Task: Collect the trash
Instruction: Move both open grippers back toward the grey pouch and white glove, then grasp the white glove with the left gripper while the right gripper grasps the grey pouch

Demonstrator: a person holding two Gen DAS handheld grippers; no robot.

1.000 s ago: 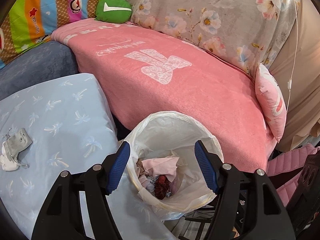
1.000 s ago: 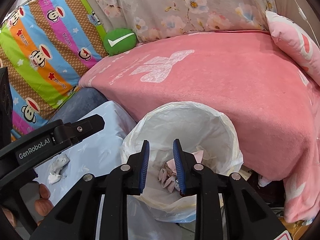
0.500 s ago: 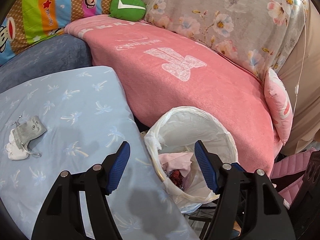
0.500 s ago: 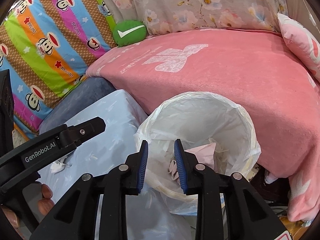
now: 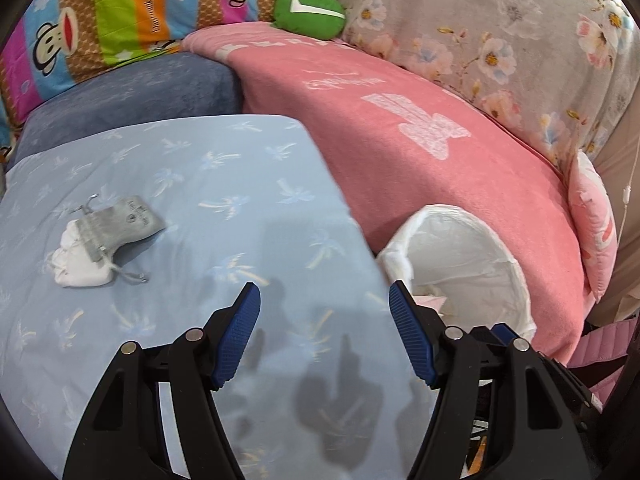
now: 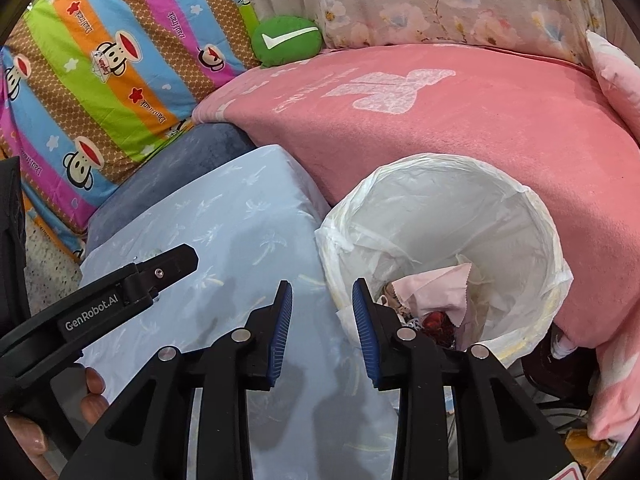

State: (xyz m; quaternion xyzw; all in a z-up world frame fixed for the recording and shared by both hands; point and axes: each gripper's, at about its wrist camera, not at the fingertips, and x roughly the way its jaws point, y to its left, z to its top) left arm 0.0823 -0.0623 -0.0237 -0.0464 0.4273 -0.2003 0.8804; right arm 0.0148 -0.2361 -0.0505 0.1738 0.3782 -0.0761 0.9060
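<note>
A grey drawstring pouch with a white crumpled wad lies on the light blue cloth-covered table, at its left. A bin with a white liner stands at the table's right edge; it also shows in the right wrist view, holding pink cloth and dark red scraps. My left gripper is open and empty above the table, right of the pouch. My right gripper is partly open and empty, over the table edge beside the bin's rim. The left gripper's body shows at the left there.
A sofa with a pink blanket runs behind the table and bin. A green check-mark cushion, a striped monkey-print pillow and a pink pillow lie on it. A blue-grey cushion sits behind the table.
Both grippers have swung left, away from above the bin toward the table. The left stays wide open; the right has opened a little. The pouch now sits closer to the left gripper.
</note>
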